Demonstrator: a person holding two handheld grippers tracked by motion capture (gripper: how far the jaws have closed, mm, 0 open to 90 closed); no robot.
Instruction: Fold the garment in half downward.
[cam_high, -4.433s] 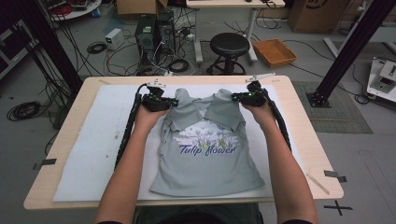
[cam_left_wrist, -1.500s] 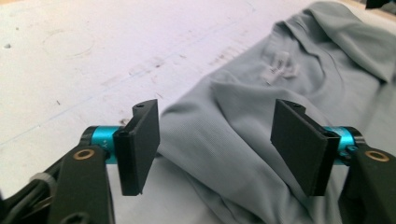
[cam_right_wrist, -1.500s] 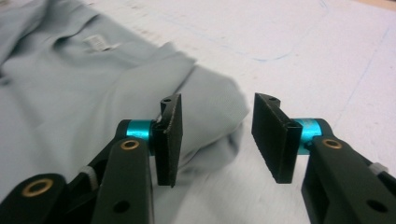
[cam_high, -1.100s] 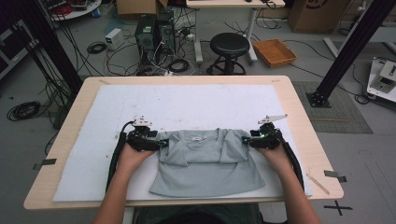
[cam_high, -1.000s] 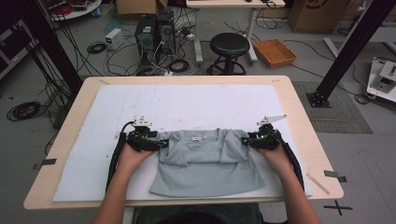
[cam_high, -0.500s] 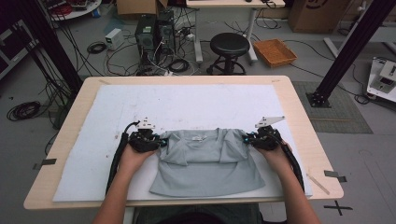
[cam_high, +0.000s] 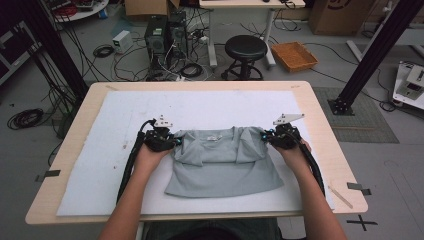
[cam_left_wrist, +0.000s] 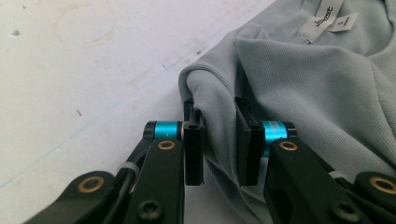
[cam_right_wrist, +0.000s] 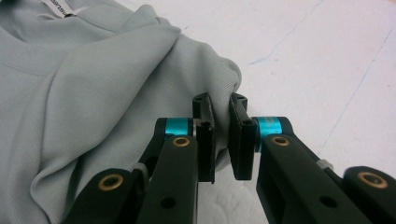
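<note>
A light grey T-shirt (cam_high: 225, 160) lies on the white mat, its upper part folded over toward the person with the neck label up. My left gripper (cam_high: 175, 142) is at the left end of the fold. In the left gripper view its jaws (cam_left_wrist: 217, 107) have just been closing and now pinch a thick fold of the T-shirt (cam_left_wrist: 303, 93). My right gripper (cam_high: 265, 136) is at the right end of the fold. Its jaws (cam_right_wrist: 219, 100) have also just been closing and stand close together on the T-shirt's bunched edge (cam_right_wrist: 93, 93).
The white mat (cam_high: 115, 165) covers most of the wooden table (cam_high: 305, 100). Beyond the far edge stand a black stool (cam_high: 245, 50), computer towers (cam_high: 162, 35) with floor cables and an orange basket (cam_high: 294, 56). A black frame post (cam_high: 370, 55) rises at the right.
Earlier the T-shirt lay flat, print up, with both grippers at its far shoulders; now it is folded toward the person. In the last second the left gripper lifted slightly.
</note>
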